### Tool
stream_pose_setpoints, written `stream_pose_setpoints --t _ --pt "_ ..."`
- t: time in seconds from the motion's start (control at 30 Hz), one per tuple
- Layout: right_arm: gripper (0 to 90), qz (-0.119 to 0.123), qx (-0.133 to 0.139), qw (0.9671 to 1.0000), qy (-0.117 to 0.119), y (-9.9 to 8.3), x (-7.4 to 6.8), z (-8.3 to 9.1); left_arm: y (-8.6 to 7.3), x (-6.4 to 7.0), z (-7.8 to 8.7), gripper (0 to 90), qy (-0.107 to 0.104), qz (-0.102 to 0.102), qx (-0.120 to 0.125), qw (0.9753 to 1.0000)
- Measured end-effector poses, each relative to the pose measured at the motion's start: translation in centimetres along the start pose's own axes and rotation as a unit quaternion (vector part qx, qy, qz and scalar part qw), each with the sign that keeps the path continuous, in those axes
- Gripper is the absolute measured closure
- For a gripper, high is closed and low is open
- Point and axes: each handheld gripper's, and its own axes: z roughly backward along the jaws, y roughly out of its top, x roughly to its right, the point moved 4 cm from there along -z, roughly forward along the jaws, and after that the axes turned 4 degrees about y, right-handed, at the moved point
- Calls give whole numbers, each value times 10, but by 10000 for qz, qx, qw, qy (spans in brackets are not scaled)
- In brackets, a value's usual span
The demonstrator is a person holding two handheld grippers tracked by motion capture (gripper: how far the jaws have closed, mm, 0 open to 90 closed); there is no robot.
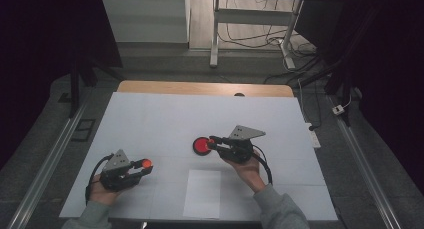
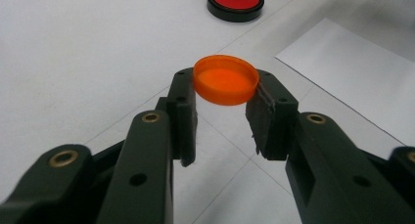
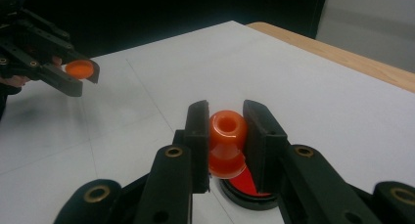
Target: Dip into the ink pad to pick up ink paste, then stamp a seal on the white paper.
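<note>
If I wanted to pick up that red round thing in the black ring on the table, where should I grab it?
Probably by the black rim, from straight above. The red dish lies flat and low on the white table, so only its rim sticks up for jaws to pinch across. Right now the right gripper hovers over it, shut on an orange bottle, so it's partly covered.
</note>
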Motion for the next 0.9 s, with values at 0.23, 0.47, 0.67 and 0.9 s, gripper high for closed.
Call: stream_pose_setpoints --t 0.23,0.47,0.67,0.9 --pt "724 -18 10 10000 41 -1 -3 4 0 0 1 646 9 9 25 10000" --pt "725 -8 -1 9999 115 -1 -9 6 0 0 1 646 7 22 29 10000" --pt "725 22 -44 9999 147 -3 -12 8 0 0 1 646 13 27 48 10000" --pt "725 -34 -10 9997 230 -5 -16 13 0 0 1 645 16 19 30 10000"
